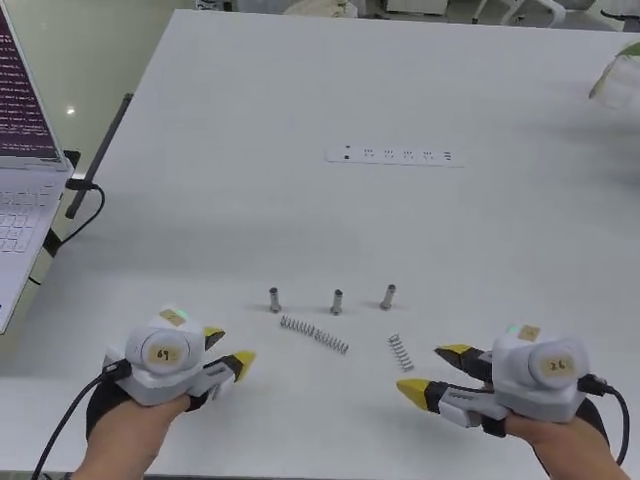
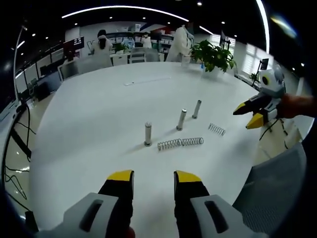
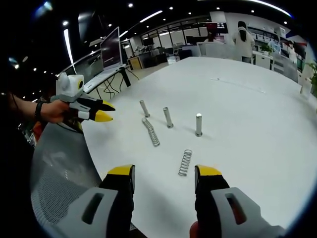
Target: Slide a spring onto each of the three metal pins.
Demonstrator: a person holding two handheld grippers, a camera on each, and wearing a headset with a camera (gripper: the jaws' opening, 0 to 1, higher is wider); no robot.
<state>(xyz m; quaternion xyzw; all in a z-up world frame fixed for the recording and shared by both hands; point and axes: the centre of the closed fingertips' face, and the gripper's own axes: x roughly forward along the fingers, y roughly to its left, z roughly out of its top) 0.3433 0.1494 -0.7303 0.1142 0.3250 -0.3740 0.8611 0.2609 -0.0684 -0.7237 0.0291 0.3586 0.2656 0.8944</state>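
On the white office table (image 1: pixel 400 80), left gripper (image 1: pixel 229 345) and right gripper (image 1: pixel 421 368) fingers (image 1: pixel 455 351) gape empty.

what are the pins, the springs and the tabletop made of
Pins: likely steel; smooth grey shafts with a bright sheen.
Springs: thin coiled wire, silvery, probably steel.
Tabletop: white and matte with an even surface and soft reflections, perhaps laminate; the look leaves it open.
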